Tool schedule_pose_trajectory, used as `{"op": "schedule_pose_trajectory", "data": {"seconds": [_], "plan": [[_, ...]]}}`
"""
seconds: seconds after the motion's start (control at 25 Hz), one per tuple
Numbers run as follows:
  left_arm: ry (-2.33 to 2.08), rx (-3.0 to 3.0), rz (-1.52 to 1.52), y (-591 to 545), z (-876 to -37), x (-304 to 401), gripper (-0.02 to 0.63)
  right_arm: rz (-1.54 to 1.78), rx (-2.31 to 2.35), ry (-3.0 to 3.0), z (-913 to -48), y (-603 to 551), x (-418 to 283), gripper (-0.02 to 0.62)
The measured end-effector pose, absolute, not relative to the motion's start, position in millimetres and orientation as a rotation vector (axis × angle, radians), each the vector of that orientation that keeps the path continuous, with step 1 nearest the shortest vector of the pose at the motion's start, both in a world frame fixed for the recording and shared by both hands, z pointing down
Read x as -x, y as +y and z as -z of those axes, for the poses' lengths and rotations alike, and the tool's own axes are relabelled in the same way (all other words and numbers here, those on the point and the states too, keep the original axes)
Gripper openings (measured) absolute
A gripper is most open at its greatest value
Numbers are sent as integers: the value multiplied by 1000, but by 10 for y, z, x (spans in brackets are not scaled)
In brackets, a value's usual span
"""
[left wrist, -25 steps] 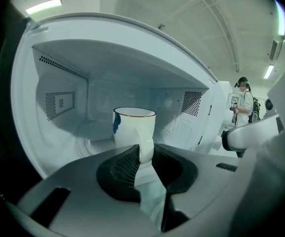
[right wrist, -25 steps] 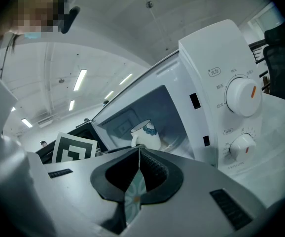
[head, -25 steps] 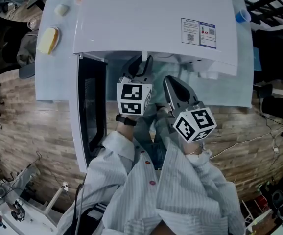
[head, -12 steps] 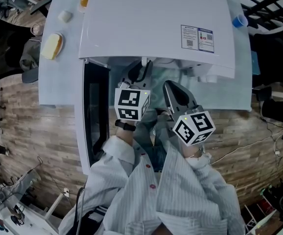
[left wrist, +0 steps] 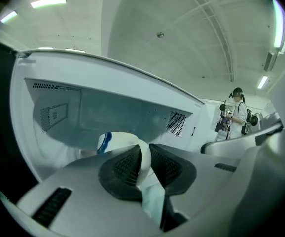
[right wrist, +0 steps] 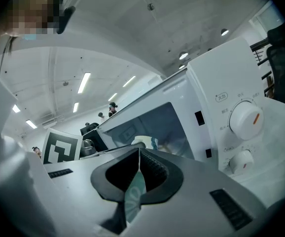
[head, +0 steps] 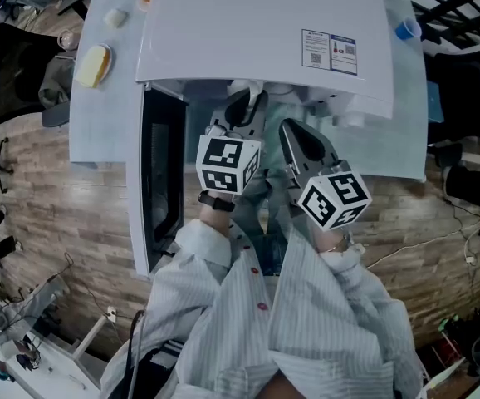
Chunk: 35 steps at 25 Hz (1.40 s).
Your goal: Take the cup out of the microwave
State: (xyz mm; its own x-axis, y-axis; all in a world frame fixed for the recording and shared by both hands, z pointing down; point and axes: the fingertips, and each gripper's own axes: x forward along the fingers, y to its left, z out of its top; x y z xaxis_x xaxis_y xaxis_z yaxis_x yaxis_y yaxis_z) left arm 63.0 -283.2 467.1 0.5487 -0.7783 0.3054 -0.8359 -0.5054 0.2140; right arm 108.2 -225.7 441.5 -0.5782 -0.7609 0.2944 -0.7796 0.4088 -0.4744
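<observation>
Likely a lab: strip lights (left wrist: pixel 48 2), trailing cables (head: pixel 423 239).

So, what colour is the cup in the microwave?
The cup is white with a blue mark; the left gripper view shows it best.

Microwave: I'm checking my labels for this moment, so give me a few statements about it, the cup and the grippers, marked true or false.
1. The microwave has its door open. True.
2. The left gripper grips the cup by its wall. True; its jaws have just been closing on it.
3. The right gripper holds the cup. False: its jaws are together with nothing between them, outside the microwave.
4. The cup stands on top of the microwave. False: it is inside.
</observation>
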Motion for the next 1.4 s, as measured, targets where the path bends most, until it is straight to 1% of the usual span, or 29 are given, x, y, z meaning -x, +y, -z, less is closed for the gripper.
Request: {"op": "schedule_pose_trajectory", "data": {"seconds": [0.52,1.0,1.4], "plan": [[-1363,-2348,-207,-2410,-4612,-714,60,-881,-1254,-2660,-4242,-2145,-1146,35],[-1383,-2327,-118,-2088,-4257,-685,60,-828,-1136,-2716,-4025,-2011,-1019,35],[-1355,-2359,-50,-1945,-3884,-639,60,-762,-1143,-2773,-3742,-2007,-1064,35]]}}
